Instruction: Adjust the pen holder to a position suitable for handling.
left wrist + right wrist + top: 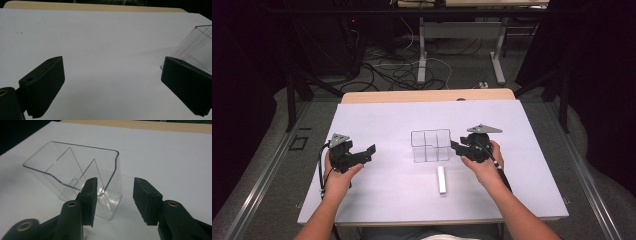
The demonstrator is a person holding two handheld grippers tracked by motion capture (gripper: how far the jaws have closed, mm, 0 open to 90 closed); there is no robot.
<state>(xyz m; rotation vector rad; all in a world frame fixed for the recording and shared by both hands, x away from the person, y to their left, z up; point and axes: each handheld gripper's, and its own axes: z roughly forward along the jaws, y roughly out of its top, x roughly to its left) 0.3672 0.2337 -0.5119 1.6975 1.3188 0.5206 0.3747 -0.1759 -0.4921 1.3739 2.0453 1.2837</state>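
Note:
A clear plastic container (431, 146) with dividers inside stands empty at the middle of the white table (382, 117). My right gripper (455, 146) sits just at its right side. In the right gripper view the jaws (115, 192) stand apart at the container's (75, 165) near corner, neither pad pressing on it. A small white bar (441, 179) lies flat in front of the container, between the two hands. My left gripper (371, 150) rests to the left and points toward the container. Its jaws (112, 82) are wide open over bare table, with the container's edge (197, 47) beyond the right jaw.
The white sheet covers a wooden tabletop whose far edge (427, 96) shows at the back. Beyond it lie floor cables (402, 70) and table legs (422, 55). Bare table surface spreads to the left, right and back of the container.

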